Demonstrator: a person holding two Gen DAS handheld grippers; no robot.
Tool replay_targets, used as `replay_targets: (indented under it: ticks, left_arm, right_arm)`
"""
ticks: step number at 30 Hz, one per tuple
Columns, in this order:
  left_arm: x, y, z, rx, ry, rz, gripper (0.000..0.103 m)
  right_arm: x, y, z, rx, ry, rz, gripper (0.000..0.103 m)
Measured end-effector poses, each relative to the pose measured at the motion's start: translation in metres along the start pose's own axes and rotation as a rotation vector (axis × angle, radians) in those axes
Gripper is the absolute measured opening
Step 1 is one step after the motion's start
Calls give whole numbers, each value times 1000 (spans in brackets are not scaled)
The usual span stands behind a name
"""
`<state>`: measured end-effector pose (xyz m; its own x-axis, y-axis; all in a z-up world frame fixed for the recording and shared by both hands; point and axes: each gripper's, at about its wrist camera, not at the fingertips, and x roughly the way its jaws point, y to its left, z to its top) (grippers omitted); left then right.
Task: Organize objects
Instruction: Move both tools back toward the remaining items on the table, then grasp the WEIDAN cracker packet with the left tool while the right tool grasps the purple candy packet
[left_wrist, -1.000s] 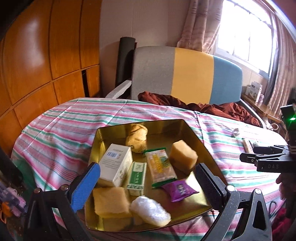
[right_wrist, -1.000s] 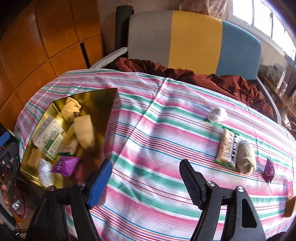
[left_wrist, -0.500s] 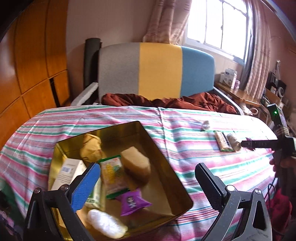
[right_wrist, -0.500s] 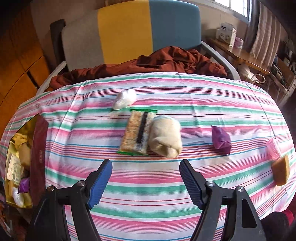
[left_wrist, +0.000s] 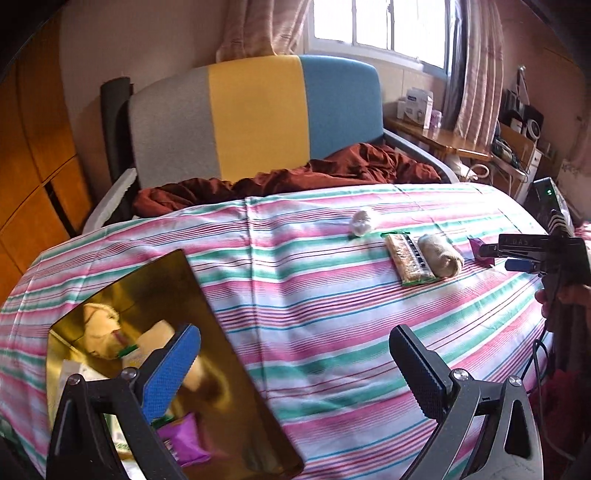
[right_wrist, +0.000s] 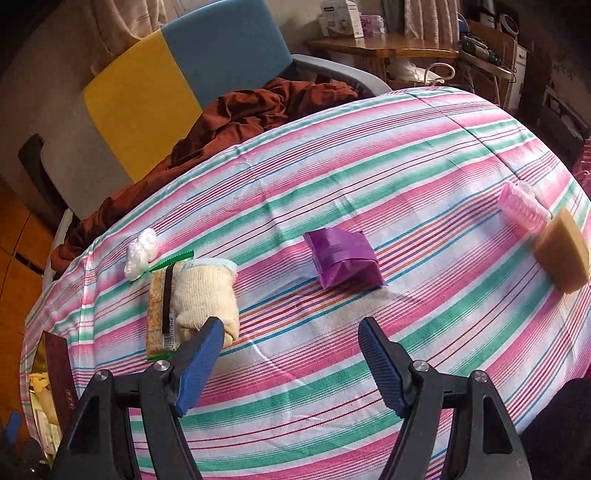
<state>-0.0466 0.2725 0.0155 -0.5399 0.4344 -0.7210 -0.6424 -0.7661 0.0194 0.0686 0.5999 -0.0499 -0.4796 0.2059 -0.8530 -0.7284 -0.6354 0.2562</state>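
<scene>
Right hand-held gripper (right_wrist: 290, 338): swung away from gold tin (left_wrist: 229, 354), jaws apart, empty, now just short of purple packet (right_wrist: 343, 258). Left hand-held gripper (left_wrist: 295, 354): apart, empty, beside tin. Next pickup likely the packet.

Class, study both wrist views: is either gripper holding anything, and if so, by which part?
Nothing is held. The left gripper and right gripper both stand open and empty above the striped cloth.

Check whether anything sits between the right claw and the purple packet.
Nothing visible does. The right claw is open and empty, and only bare striped cloth lies between it and the purple packet. The glove lies off to the left, clear of that path.
</scene>
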Motion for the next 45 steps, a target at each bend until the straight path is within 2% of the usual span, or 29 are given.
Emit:
replay_targets:
  ticks: [7, 11, 19, 25, 30, 33, 39, 43, 45]
  left_arm:
    - [50, -37, 23, 46, 87, -33, 103]
    - [79, -57, 31, 73, 130, -45, 103]
    - [131, -81, 42, 111, 189, -43, 103]
    - [151, -106, 55, 142, 176, -87, 103]
    - [173, -127, 63, 200, 182, -99, 102]
    - [185, -131, 65, 204, 193, -111, 93]
    - [196, -140, 73, 183, 186, -127, 89]
    - [217, -143, 72, 175, 240, -136, 82]
    - [216, -143, 72, 179, 206, -128, 80]
  right_arm:
    - [-32, -64, 6, 315, -149, 69, 76]
    - [-35, -86, 5, 432, -166, 119, 76]
    - [-29, -72, 10, 360, -124, 167, 77]
    - [-41, -89, 7, 438, -188, 193, 79]
    - [-31, -84, 9, 418, -138, 213, 81]
    - [-30, -78, 10, 389, -131, 206, 81]
    - [-23, -69, 11, 349, -91, 199, 81]
    - [-21, -64, 10, 315, -77, 191, 81]
    - [-20, -62, 10, 303, -68, 188, 81]
